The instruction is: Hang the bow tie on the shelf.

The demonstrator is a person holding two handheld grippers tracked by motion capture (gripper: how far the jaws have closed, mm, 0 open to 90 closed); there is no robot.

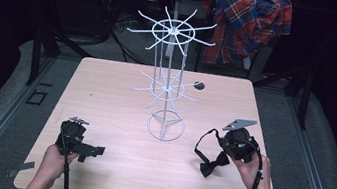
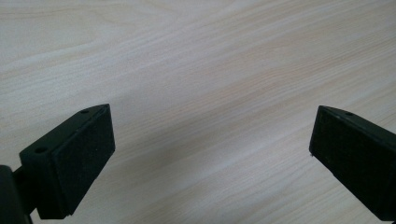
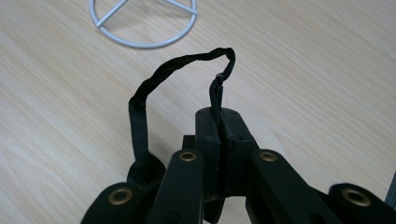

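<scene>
Right now, the right gripper is pinching a black bow tie's strap, dangling the bow just above the table, probably for hanging on the wire rack. Meanwhile, the left gripper is waiting aside, jaws wide and empty.

Wire rack stands mid-table, bow tie front-right.

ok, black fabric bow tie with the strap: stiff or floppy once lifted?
Likely floppy: the black fabric bow tie hangs from its thin strap, which arcs limply from the shut right gripper. Probably light. It may swing and snag the white wire rack.
</scene>
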